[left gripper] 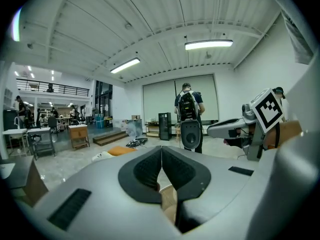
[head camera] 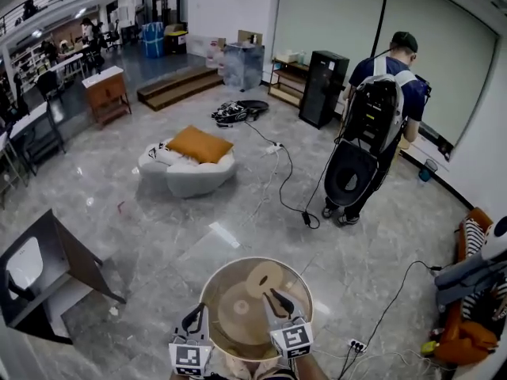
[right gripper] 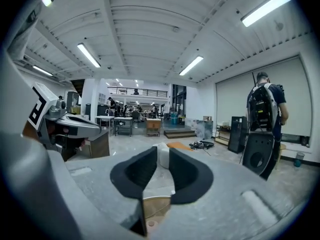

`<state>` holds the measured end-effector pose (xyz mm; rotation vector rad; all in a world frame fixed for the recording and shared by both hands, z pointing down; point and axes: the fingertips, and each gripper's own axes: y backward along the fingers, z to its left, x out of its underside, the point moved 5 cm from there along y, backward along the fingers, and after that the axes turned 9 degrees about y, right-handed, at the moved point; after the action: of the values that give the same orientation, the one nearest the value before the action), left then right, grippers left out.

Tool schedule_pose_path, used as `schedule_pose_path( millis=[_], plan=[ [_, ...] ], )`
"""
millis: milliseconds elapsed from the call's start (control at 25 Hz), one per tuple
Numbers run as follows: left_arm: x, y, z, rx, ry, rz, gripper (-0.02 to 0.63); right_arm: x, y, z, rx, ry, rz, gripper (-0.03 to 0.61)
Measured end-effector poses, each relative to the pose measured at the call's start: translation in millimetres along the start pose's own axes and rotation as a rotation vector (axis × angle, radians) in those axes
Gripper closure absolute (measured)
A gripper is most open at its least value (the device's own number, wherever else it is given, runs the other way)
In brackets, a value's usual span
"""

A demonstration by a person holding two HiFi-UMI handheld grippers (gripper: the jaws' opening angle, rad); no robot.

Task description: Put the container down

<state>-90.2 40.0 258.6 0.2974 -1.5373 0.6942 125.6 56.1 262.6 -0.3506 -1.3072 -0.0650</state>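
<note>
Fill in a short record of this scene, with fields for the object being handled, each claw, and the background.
Object: round clear container, held above the floor
Left claw: shut on the container's left rim
Right claw: at its right rim, tips slightly apart, grip unclear
Background: person with backpack, white seat with orange cushion

Grey marble floor with white pouffe; black cable
</note>
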Motion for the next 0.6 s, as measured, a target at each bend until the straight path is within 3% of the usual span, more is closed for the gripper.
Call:
schedule_pose_path(
  millis=[160, 360, 600],
  plan=[
    [-2, 11, -3, 0.004, 0.038, -0.012, 0.594, -4, 21, 3, 0.036, -0.004, -0.005, 0.537],
    [2, 18, -8, 0.03, 0.015, -0.018, 0.594, -8, 37, 5, 0.066, -0.022, -0.016, 0.576],
    [-3, 23, -7, 0.021, 0.023, -0.025, 0.594, -11, 45, 11, 0.056, -0.023, -0.017, 0.577]
  ],
)
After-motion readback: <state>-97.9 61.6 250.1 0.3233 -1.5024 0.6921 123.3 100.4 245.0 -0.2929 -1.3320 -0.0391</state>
